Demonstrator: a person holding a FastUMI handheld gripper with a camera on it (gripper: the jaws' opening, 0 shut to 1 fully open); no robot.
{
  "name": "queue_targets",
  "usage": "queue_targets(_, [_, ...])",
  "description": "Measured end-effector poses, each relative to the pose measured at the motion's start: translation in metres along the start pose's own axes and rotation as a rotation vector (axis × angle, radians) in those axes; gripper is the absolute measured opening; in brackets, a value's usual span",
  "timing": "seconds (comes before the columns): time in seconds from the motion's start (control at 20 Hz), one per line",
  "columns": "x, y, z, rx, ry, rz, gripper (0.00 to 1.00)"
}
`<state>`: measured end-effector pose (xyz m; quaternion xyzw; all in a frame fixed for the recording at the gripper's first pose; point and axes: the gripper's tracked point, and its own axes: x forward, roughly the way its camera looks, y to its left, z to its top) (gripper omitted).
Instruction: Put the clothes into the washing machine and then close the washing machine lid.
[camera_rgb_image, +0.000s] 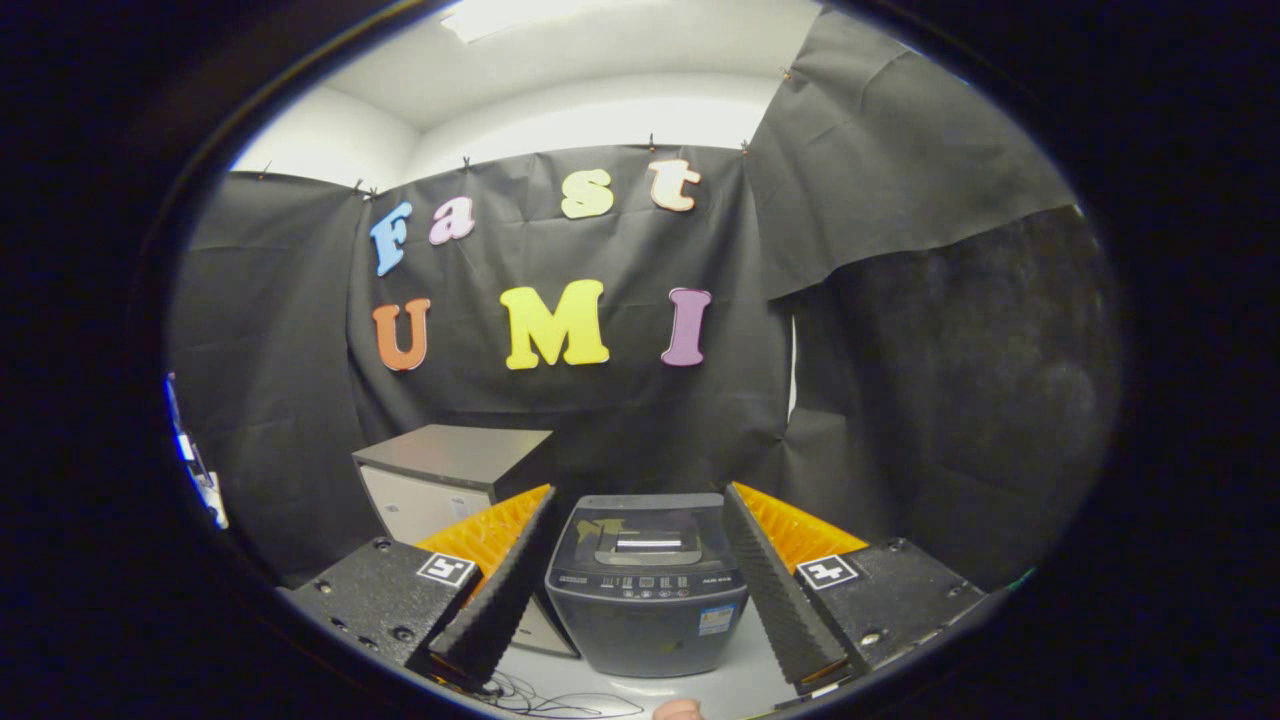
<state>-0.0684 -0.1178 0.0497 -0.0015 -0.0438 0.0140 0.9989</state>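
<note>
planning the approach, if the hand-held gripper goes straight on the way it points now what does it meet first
Most likely the washing machine: it sits just ahead of the open hand-held gripper, framed between the fingers, its lid down. Depth is unclear in this fisheye view; a higher line would run over it to the black cloth wall.

My one camera, riding on my claw

It looks forward along my spread fingers (520, 560), level and close, straight at the washer (646, 585) between them, with the booth wall behind it.
</note>
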Motion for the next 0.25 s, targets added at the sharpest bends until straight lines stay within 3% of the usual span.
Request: queue_targets(0.25, [0.0009, 0.0053, 0.003, -0.009, -0.007, 0.01, 1.0])
